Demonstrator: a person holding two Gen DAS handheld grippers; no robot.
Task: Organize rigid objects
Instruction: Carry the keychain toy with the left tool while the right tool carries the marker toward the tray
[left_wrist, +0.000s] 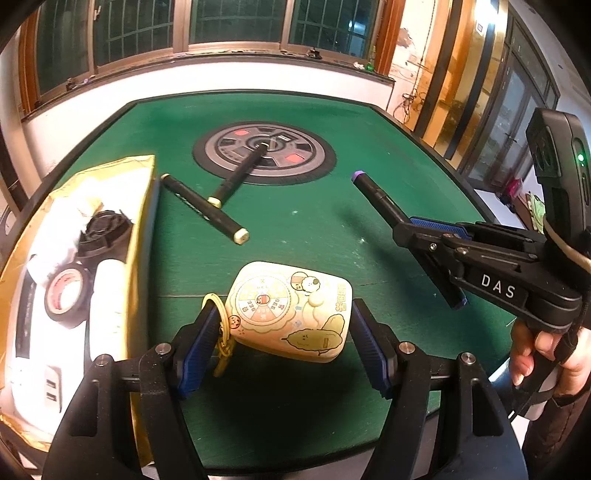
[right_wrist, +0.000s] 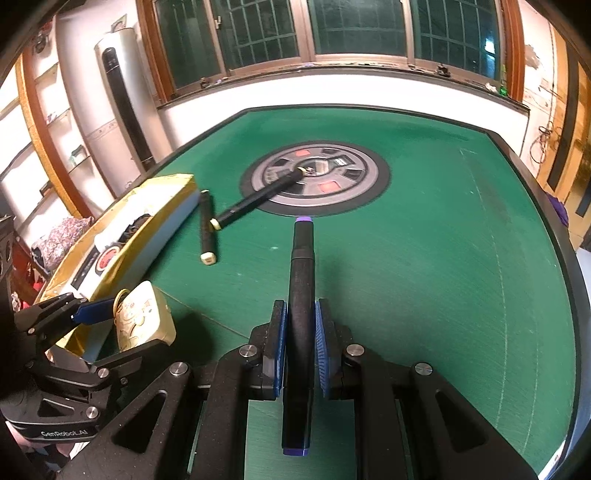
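Observation:
My left gripper is shut on a cream cartoon-printed case with a yellow loop, held low over the green table; it also shows in the right wrist view. My right gripper is shut on a black marker with purple ends, held above the table; the marker also shows in the left wrist view. Two more black markers with cream ends lie crossed near the table's middle. A gold-rimmed box stands at the left.
The box holds a roll of black tape, a black round part and white items. A round grey hub sits in the table's centre. The table's black raised edge runs along the right.

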